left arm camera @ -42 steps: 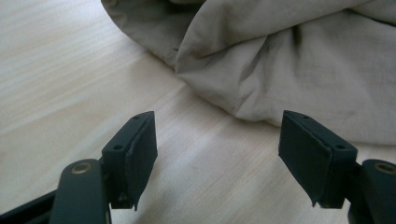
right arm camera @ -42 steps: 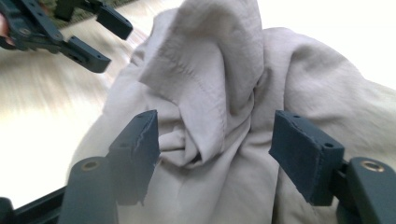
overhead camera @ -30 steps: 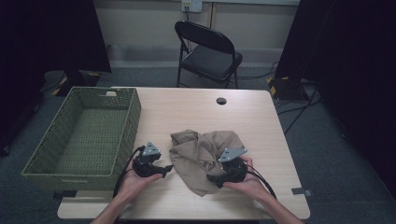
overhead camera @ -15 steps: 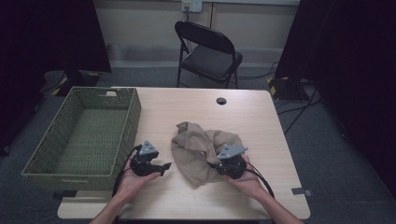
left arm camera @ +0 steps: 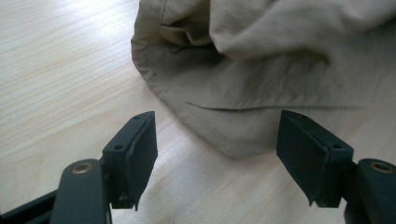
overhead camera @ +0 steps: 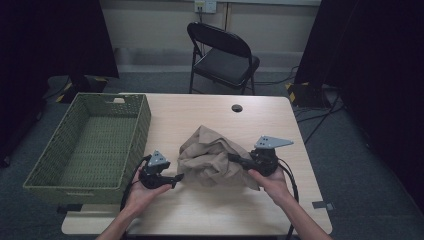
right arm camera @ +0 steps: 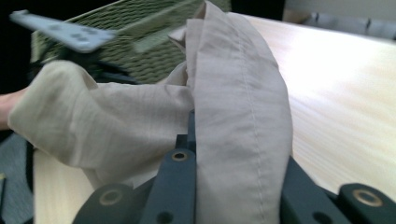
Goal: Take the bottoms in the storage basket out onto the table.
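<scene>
The right tool [overhead camera: 239, 160] has just closed its jaws on the cloth [overhead camera: 212, 157] and lifted a fold off the counter [overhead camera: 210, 112]; earlier it lay flatter. The left tool [overhead camera: 176, 176] stays wide, just beside it.

Bare desk [overhead camera: 210, 107] lies open beyond the cloth [overhead camera: 212, 160]; the basket [overhead camera: 142, 120] walls off the left

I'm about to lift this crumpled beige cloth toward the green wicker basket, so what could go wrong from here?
The right gripper has just closed on one fold of the crumpled beige cloth; such a narrow pinch might slip as it rises. The left gripper is open beside the cloth's edge, so the free side may drag on the wooden table or catch the green wicker basket rim.
</scene>
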